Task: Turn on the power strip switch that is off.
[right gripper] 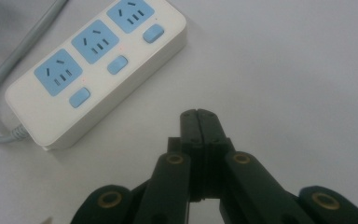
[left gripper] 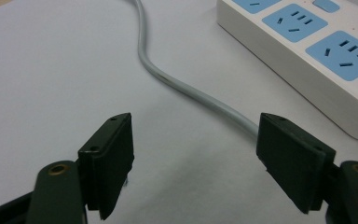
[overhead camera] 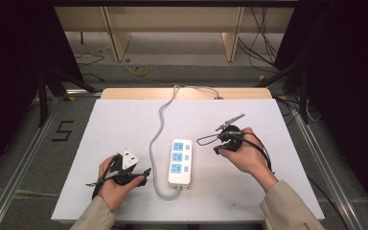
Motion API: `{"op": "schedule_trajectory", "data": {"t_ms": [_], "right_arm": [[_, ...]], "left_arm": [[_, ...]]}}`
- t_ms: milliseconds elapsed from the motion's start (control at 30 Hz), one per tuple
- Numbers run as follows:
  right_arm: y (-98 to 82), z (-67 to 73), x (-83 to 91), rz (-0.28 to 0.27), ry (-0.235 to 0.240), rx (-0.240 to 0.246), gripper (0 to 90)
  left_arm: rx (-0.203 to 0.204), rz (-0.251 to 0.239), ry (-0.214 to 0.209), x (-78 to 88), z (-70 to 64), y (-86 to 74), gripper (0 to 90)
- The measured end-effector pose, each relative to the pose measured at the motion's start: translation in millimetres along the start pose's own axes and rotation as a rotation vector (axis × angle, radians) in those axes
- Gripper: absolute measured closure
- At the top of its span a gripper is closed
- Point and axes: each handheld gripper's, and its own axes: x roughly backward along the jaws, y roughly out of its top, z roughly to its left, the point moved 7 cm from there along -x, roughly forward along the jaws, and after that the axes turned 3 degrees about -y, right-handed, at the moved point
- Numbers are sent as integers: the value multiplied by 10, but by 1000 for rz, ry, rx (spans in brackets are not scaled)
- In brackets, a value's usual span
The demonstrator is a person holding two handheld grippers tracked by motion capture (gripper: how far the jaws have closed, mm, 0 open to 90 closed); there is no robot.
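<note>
From my remote seat I see a white power strip (overhead camera: pixel 180 162) with three sky-blue socket faces and three small blue switches beside them. Its cable (overhead camera: pixel 161 125) is pale grey, running off toward the far edge of the strip's table. The table (overhead camera: pixel 115 120) itself is plain white, with a light wood strip along its far rim. Both grippers are black: the left gripper (left gripper: pixel 196 161) and the right gripper (right gripper: pixel 199 116), with brass-coloured rivets at their joints. The person's sleeves (overhead camera: pixel 287 208) are beige.

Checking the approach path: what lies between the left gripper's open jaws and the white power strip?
Its grey cable crosses the bare white tabletop before the white power strip, per the left gripper view.
</note>
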Motion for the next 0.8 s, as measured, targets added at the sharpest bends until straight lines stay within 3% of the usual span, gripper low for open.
{"op": "schedule_trajectory", "data": {"t_ms": [800], "right_arm": [[161, 48, -61, 6, -10, 15, 900]], "left_arm": [[-3, -3, 0, -4, -19, 0, 270]]}}
